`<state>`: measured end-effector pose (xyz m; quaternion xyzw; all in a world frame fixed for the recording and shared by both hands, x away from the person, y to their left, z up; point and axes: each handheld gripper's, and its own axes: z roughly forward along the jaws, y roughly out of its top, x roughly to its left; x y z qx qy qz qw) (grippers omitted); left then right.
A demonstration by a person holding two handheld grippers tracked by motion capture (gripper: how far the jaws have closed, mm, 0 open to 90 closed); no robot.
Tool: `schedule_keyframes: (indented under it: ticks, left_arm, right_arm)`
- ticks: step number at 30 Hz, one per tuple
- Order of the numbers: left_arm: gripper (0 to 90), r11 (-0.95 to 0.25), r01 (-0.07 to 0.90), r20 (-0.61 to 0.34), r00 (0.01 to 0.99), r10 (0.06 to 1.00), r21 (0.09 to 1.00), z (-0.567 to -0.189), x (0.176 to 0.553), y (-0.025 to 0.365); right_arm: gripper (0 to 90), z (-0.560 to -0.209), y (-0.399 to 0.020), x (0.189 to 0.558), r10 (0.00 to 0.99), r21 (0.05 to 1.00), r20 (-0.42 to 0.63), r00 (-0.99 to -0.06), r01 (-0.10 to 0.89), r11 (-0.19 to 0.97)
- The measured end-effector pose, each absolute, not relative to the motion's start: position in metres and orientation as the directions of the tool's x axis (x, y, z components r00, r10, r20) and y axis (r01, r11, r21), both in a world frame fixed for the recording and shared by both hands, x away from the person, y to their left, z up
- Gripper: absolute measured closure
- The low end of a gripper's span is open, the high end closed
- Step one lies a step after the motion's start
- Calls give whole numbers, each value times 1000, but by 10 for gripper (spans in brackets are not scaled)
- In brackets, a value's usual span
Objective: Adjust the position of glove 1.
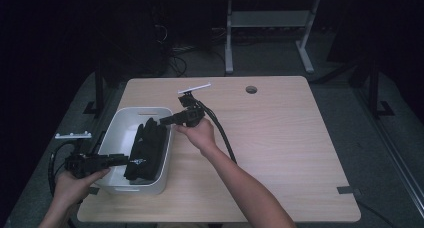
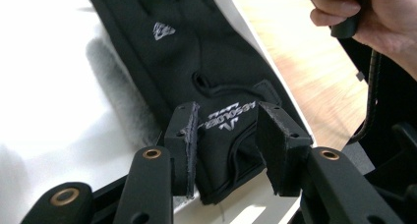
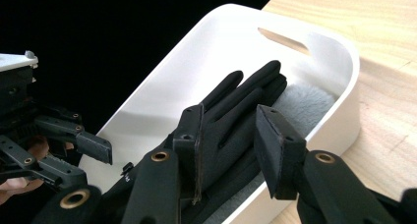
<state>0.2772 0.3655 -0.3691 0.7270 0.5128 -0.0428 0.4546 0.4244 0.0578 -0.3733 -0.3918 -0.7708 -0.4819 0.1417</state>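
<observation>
dark floor and the legs of a metal frame surrounded a pale wooden table [image 1: 280, 138], and near its left edge stood a white bin [image 1: 116, 128] with a slot handle in its far wall. inside the bin lay a black glove [image 1: 147, 150] with a grey fleecy lining, its fingers pointing toward the far end and its cuff toward the person.

the left gripper [image 1: 120, 159] reached in over the near left rim of the bin. in the left gripper view its jaws stood parted, one on either side of the glove's cuff [image 2: 226, 135] (the part bearing the white lettering), with the pads [image 2: 189, 135] clear of the fabric and nothing grasped.

the right gripper [image 1: 167, 120] came in from the bin's right side, level with the glove's fingers. in the right gripper view its jaws were likewise released, the gap between them lined up on the glove fingers [image 3: 231, 121], which lay beyond and below the pads [image 3: 268, 145]; i could not tell whether the left pad brushed the fabric. the left gripper [image 3: 93, 148] showed there at the far left, jaws apart.
</observation>
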Motion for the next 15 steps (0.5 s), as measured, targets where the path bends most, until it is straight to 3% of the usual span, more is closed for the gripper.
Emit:
schedule_keyframes:
  ticks: [8,15]
  left_arm:
    - [607,-69,767,-521,495,695,637,-359,280,356]
    - [558,-70,759,-522,509,684,648,-353,283,345]
  right_arm:
    - [577,-364,40,424,464,641,602,-650,740,204]
    - [530,-359,26,424,458,656,604,-653,733,180]
